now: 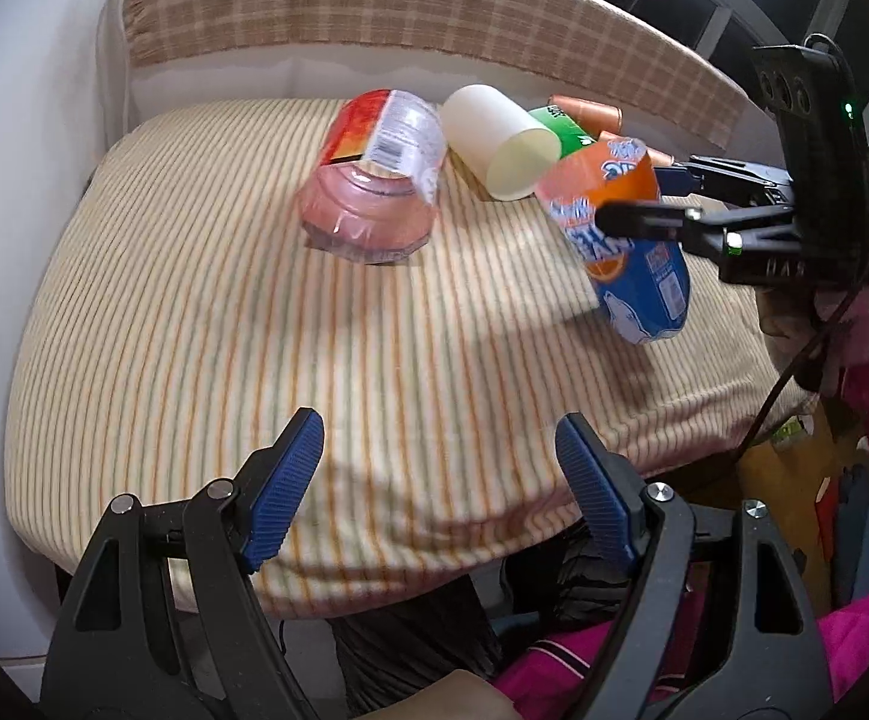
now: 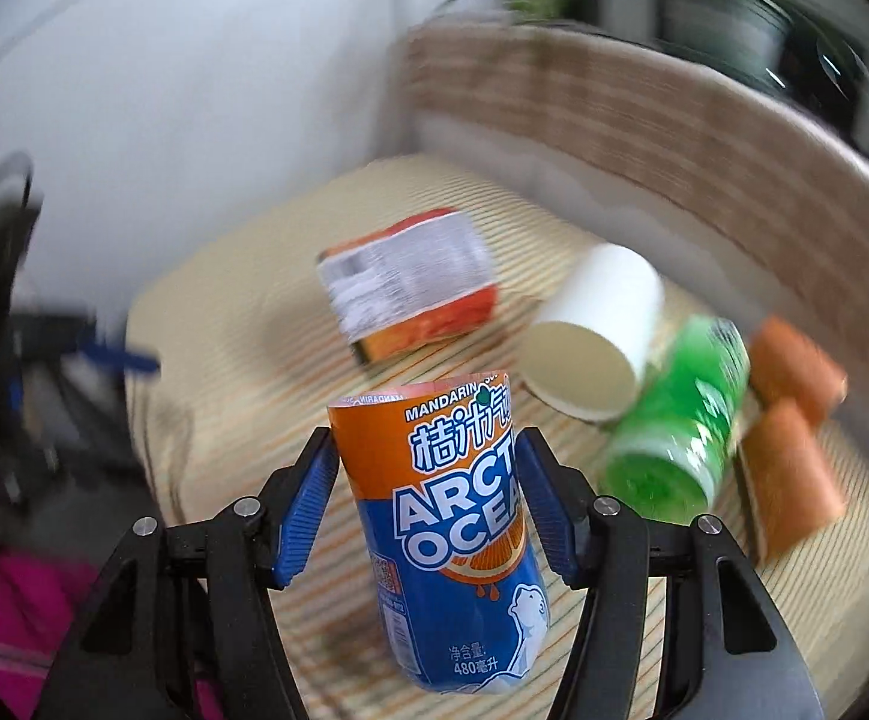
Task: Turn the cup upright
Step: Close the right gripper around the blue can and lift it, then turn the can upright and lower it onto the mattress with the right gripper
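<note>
An orange and blue Arctic Ocean cup (image 2: 452, 534) sits between the blue pads of my right gripper (image 2: 425, 504), which is shut on it and holds it nearly upright, slightly tilted, above the striped cloth. In the left wrist view the same cup (image 1: 620, 240) hangs tilted in the right gripper (image 1: 644, 204) at the right side of the table. My left gripper (image 1: 440, 480) is open and empty over the table's front edge.
On the striped tablecloth (image 1: 254, 330) lie a pink labelled cup (image 1: 374, 174), a white paper cup (image 1: 500, 141), a green cup (image 2: 674, 426) and two orange cups (image 2: 794, 432), all on their sides. A checked backrest (image 1: 434, 18) runs behind.
</note>
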A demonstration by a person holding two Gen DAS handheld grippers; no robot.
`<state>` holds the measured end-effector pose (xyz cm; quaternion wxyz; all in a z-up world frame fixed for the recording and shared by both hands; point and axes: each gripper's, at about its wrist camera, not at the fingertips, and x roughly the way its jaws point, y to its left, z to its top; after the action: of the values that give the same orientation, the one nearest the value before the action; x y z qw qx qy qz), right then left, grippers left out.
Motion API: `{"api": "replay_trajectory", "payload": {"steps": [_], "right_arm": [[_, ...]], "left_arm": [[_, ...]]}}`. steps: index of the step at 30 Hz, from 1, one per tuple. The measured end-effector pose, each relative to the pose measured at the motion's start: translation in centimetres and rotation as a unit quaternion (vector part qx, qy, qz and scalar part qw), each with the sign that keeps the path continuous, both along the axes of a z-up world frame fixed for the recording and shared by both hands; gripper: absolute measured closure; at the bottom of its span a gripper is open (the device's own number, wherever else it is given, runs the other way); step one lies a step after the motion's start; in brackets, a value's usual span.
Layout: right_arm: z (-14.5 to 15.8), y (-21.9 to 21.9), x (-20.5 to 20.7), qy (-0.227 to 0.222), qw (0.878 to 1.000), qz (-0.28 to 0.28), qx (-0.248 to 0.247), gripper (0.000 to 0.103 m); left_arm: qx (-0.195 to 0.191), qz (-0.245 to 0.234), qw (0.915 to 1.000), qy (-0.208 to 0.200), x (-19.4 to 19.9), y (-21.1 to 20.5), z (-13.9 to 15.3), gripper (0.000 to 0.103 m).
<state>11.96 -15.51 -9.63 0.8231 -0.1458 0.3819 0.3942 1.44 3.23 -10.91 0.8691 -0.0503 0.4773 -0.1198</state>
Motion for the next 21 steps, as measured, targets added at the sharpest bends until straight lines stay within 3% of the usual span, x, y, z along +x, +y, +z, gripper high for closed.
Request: {"api": "replay_trajectory", "payload": {"steps": [6, 12, 21], "right_arm": [[0.1, -2.0, -1.0, -0.009, 0.995, -0.08, 0.065, 0.043], [-0.2, -4.1, -2.5, -0.02, 0.979, -0.152, 0.135, 0.043], [-0.5, -3.6, -2.6, -0.056, 0.967, -0.189, 0.161, 0.043]], "left_arm": [[0.038, 0.015, 0.9982, -0.045, -0.2, -2.2, 0.6, 0.021], [0.033, 0.033, 0.9951, -0.088, -0.3, -4.0, 1.7, 0.021], [0.031, 0.028, 0.9941, -0.101, -0.5, -4.8, 2.5, 0.021]]}}
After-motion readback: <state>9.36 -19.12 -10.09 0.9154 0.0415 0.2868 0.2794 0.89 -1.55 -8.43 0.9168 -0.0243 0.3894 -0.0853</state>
